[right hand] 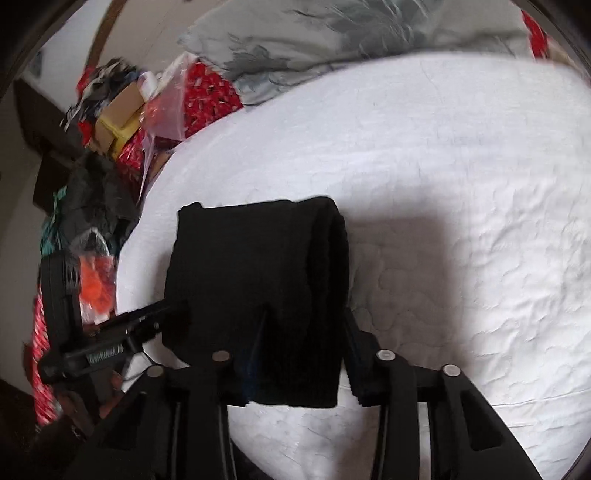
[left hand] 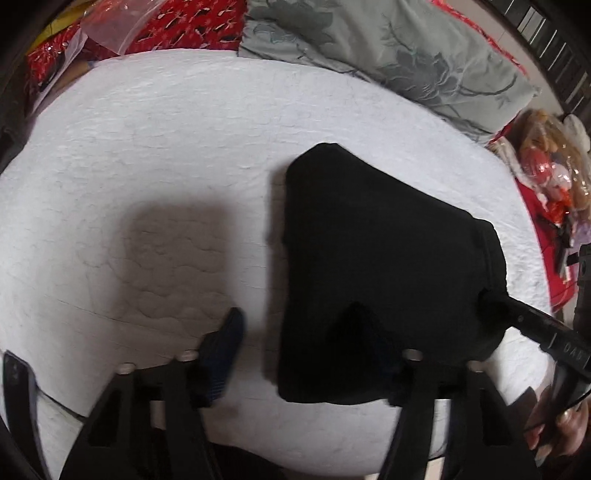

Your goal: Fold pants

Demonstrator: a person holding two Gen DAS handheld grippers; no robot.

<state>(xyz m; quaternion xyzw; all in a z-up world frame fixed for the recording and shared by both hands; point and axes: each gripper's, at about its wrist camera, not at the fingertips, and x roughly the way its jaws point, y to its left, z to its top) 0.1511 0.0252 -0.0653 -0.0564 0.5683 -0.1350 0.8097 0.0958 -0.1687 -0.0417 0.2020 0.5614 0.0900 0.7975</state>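
Note:
The black pants [left hand: 373, 258] are folded into a thick bundle over the white quilted bed [left hand: 166, 147]. My left gripper [left hand: 295, 332] is open: its left finger [left hand: 227, 343] is bare, and its right finger is under the bundle's near edge. My right gripper shows at the right of this view [left hand: 524, 321], its fingers pushed into the bundle's right side. In the right wrist view the pants [right hand: 258, 280] drape over my right gripper [right hand: 306, 332], jaws spread, cloth between them. The left gripper [right hand: 147, 317] reaches into the bundle from the left.
A grey floral pillow [left hand: 388, 48] lies at the head of the bed. Red patterned bedding and plastic bags [left hand: 155, 22] sit at the far left. A wrapped toy and clutter [left hand: 554, 177] are at the right edge. Boxes and clothes [right hand: 107, 122] pile up beside the bed.

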